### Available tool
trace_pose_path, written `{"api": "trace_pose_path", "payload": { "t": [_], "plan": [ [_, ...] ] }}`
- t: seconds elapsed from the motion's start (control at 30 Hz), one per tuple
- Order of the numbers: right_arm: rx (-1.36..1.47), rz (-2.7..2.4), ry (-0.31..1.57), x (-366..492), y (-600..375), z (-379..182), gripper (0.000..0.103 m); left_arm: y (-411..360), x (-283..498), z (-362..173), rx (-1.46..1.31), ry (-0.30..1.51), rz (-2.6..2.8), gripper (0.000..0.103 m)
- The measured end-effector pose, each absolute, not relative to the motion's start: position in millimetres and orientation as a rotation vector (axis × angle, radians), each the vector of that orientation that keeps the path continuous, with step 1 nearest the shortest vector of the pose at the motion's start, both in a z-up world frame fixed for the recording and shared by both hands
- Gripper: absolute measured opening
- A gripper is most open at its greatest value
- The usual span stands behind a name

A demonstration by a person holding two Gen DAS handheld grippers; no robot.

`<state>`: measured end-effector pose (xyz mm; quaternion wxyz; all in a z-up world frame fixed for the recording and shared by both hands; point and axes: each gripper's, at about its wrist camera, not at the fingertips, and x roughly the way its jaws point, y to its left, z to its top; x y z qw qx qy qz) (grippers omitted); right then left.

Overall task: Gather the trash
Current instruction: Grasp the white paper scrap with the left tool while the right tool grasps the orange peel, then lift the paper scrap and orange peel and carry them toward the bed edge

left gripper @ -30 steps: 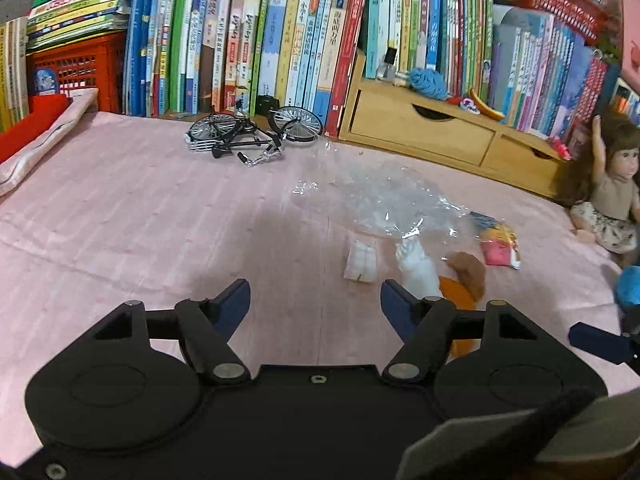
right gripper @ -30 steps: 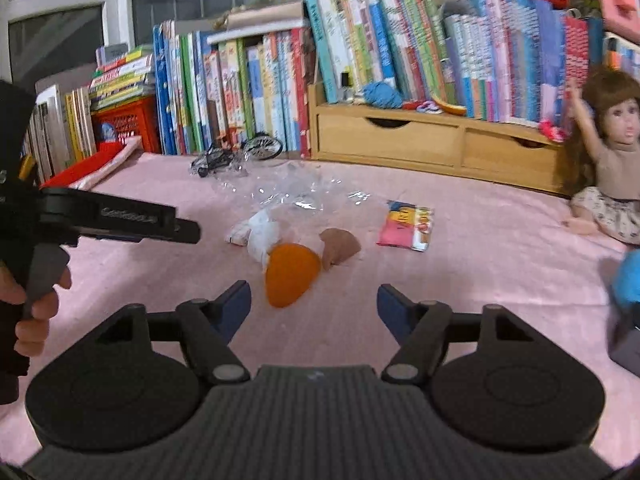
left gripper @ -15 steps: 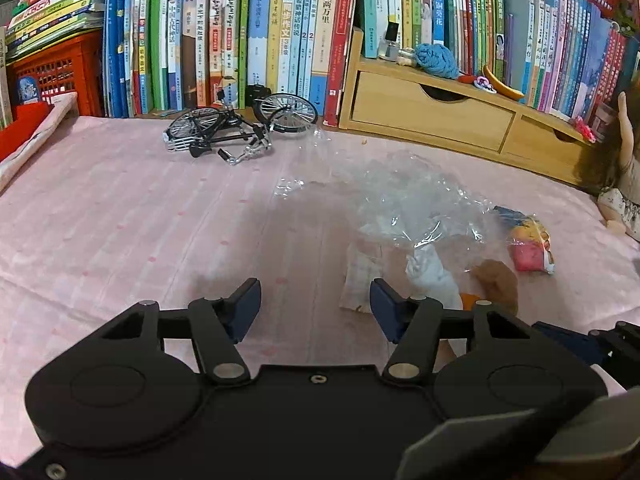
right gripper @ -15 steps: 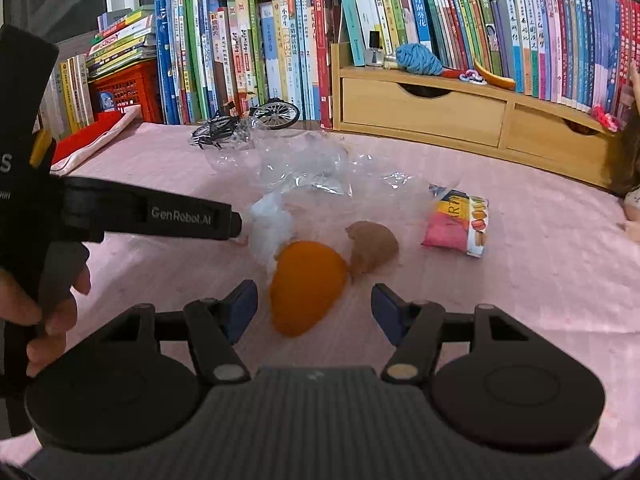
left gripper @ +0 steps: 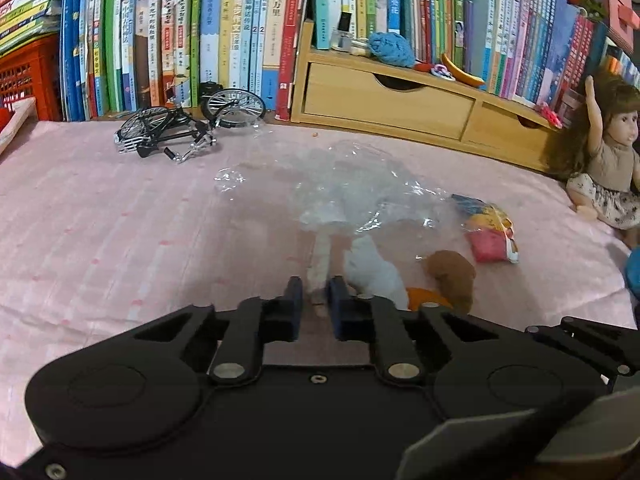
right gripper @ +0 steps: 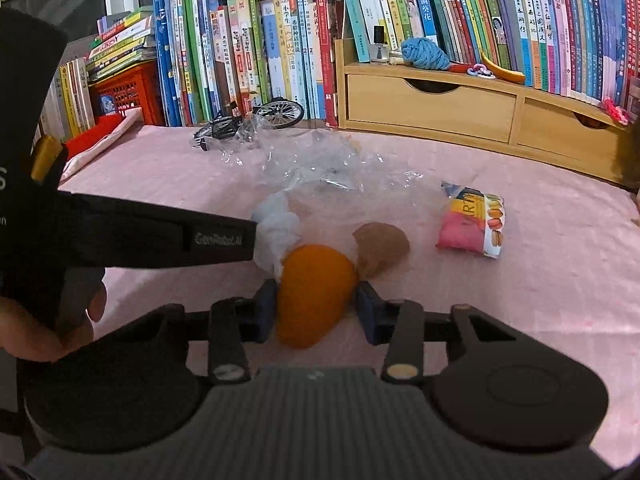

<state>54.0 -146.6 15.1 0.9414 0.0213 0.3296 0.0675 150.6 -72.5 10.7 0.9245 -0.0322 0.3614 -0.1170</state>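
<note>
On the pink cloth (left gripper: 120, 240), the left gripper (left gripper: 314, 294) has just been closing, and its fingers now pinch the near end of a narrow white paper strip (left gripper: 322, 256). The right gripper (right gripper: 316, 304) has also just been closing; its blue pads press both sides of an orange peel (right gripper: 314, 292).

Only the left wrist view shows the strip and the doll (left gripper: 604, 160) sitting at the far right. There the orange peel is just a sliver behind the gripper body, beside a white tissue wad (left gripper: 376, 272) and a brown scrap (left gripper: 452, 276).

Only the right wrist view shows the person's hand (right gripper: 44, 328) on the left gripper's handle. It also shows the tissue wad touching the peel's far-left edge.

Both views show the crumpled clear plastic bag (left gripper: 352, 184) beyond the trash, the pink snack packet (right gripper: 472, 228) to the right, the toy bicycle (left gripper: 188, 128) and the wooden drawer unit (left gripper: 400, 100) by the books (left gripper: 180, 32).

The left gripper's arm reads "GenRobot.AI". The packet's lettering is partly legible, "ART". The book spines carry Chinese titles.
</note>
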Motion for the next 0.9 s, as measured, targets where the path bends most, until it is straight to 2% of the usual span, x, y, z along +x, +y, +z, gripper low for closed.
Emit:
{"api": "trace_pose_path", "payload": {
  "t": [0.43, 0.9],
  "plan": [
    [0.046, 0.123, 0.638, 29.9, -155.4, 25.6, 0.046, -56.4, 131.2, 25.6, -0.087, 0.717, -0.236, 0.01],
    [0.024, 0.133, 0.605, -21.0, -154.2, 42.8, 0.046, -38.1, 56.6, 45.6, -0.084, 0.67, -0.318, 0.01]
  ]
}}
